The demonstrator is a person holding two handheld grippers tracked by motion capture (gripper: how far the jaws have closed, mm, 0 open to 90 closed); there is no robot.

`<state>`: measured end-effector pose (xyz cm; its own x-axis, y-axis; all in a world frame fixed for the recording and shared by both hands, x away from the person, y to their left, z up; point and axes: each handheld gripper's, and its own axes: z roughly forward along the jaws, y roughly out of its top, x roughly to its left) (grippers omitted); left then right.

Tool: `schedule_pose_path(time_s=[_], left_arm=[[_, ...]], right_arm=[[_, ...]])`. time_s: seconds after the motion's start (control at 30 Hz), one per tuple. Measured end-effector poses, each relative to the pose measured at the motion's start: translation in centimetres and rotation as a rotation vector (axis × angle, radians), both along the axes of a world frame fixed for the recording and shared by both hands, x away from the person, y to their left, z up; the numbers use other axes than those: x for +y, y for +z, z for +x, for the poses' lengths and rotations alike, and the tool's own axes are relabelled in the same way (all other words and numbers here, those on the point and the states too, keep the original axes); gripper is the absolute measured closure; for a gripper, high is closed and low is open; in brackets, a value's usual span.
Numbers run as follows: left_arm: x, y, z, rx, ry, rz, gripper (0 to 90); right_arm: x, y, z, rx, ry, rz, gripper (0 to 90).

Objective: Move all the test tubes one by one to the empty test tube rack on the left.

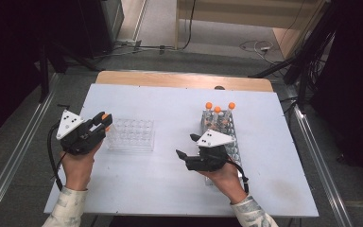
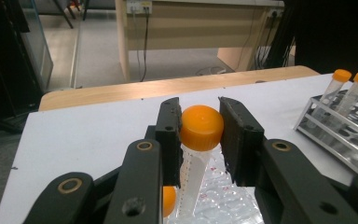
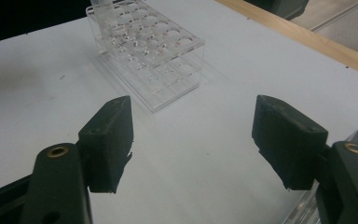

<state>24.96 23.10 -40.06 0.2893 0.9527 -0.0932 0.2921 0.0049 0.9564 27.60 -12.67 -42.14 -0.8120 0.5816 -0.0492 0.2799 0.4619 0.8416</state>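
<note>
Your high view looks forward and down over the table (image 1: 137, 189). Your gripper views ride close behind their jaws, and all three share the clear rack (image 1: 130, 135) (image 2: 223, 200) (image 3: 149, 44).

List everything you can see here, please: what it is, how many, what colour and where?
Held tube: one, clear with orange cap, between the left jaws above the clear rack.
Clear rack: one, transparent, table's left half.
Metal rack: one, grey, table's right half.
Racked tubes: three, orange-capped, far end of the metal rack.
Table: one, white top, wooden far edge.
Left gripper: black, shut on the tube.
Right gripper: black, open above the table.
</note>
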Motion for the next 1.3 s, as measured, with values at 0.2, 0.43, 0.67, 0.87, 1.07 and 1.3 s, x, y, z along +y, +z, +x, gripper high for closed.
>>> schedule_pose_path(time_s=[0.2, 0.43, 0.67, 0.87, 1.07, 1.3], left_arm=[[-0.1, -0.8, 0.6, 0.046, -0.006, 0.022, 70.1], [-0.9, -2.1, 1.2, 0.101, -0.006, 0.090, 69.9], [-1.0, -2.2, 1.3, 0.111, -0.008, 0.101, 68.3], [-0.9, -2.0, 1.2, 0.106, -0.015, 0.083, 57.9], [-1.0, -1.6, 1.0, 0.097, -0.010, 0.055, 44.1], [-1.5, -1.4, 0.8, 0.088, 0.036, 0.075, 25.5]], right_arm=[[-0.1, 0.0, 0.0, -0.001, 0.000, 0.002, 27.8], [-0.1, 0.1, -0.1, -0.001, -0.001, 0.004, 27.8], [-0.2, 0.1, -0.1, 0.001, -0.001, 0.005, 27.8], [-0.1, 0.1, -0.1, 0.000, -0.002, 0.004, 27.8], [-0.5, 0.3, 0.1, -0.004, -0.013, 0.011, 27.8], [-1.3, 0.5, 0.6, -0.011, -0.043, 0.024, 27.8]])
